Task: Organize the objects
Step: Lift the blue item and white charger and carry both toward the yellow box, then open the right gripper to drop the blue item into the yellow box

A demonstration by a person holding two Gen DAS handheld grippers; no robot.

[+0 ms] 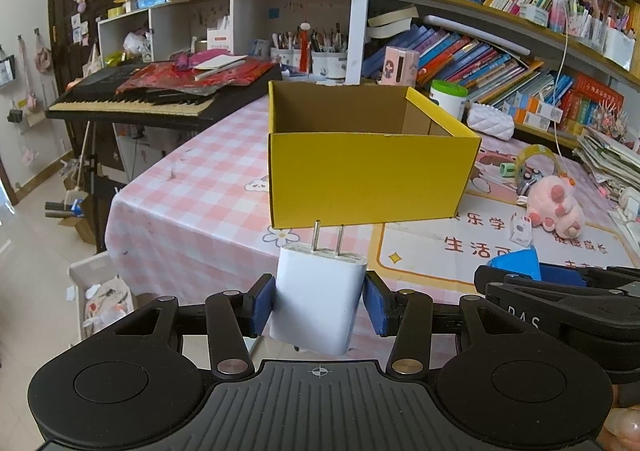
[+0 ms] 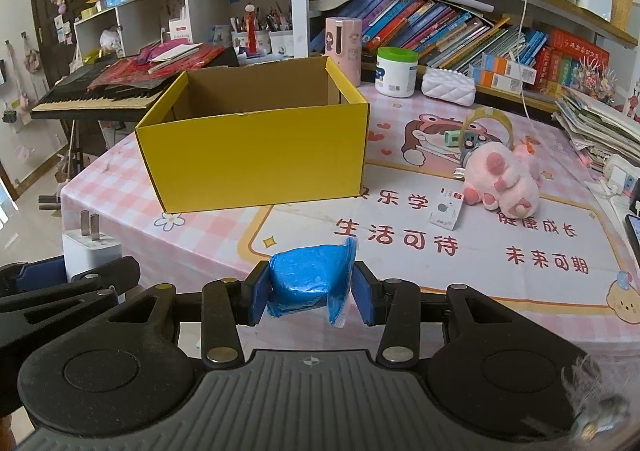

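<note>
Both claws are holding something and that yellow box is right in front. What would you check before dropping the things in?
1. Left gripper clamped on the white charger: ok.
2. Right gripper clamped on the blue plastic roll: ok.
3. Yellow box open on top: ok.
4. Room inside the box: cannot tell, its floor is hidden.
5. Both grippers above the box opening: not ok, both are short of its front wall.
6. Pink plush toy away from the box: ok.

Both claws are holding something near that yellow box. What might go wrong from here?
The white charger sits tilted in the left claw, so it may slip out. The right claw squeezes a soft blue plastic roll with a loose end that might snag on the yellow box rim. The claws are close together and may bump.
</note>
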